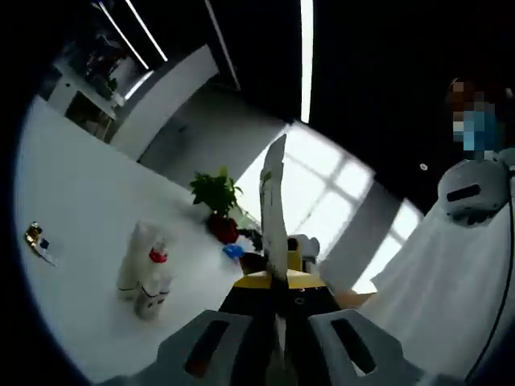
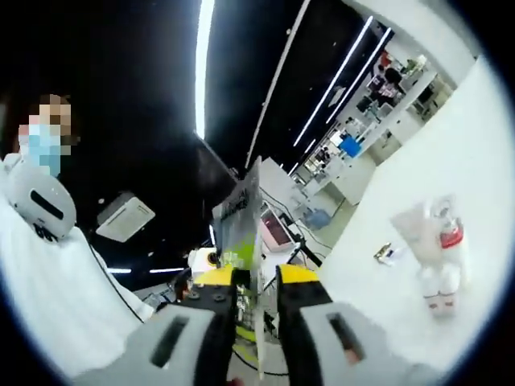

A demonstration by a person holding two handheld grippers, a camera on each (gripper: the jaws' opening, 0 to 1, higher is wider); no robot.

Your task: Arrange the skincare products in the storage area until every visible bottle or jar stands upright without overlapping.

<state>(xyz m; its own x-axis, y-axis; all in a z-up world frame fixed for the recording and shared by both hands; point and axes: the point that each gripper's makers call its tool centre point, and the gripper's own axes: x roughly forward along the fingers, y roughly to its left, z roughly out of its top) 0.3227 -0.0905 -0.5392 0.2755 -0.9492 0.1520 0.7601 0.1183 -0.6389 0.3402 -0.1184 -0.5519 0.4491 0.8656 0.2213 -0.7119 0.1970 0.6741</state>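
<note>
White table [image 1: 72, 201]; gripped sachet [image 1: 273, 209] points forward.

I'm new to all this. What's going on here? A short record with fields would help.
Surface: white table
Left gripper: shut on a flat white sachet, edge-on
Right gripper: shut on the same packet, green-printed face
On table: white bottles, one red-capped, upright, close together
Also: small gold item, potted green plant

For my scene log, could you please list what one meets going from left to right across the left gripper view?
Small gold item → group of white bottles → potted plant → flat white packet in the left claw → person in white.
</note>
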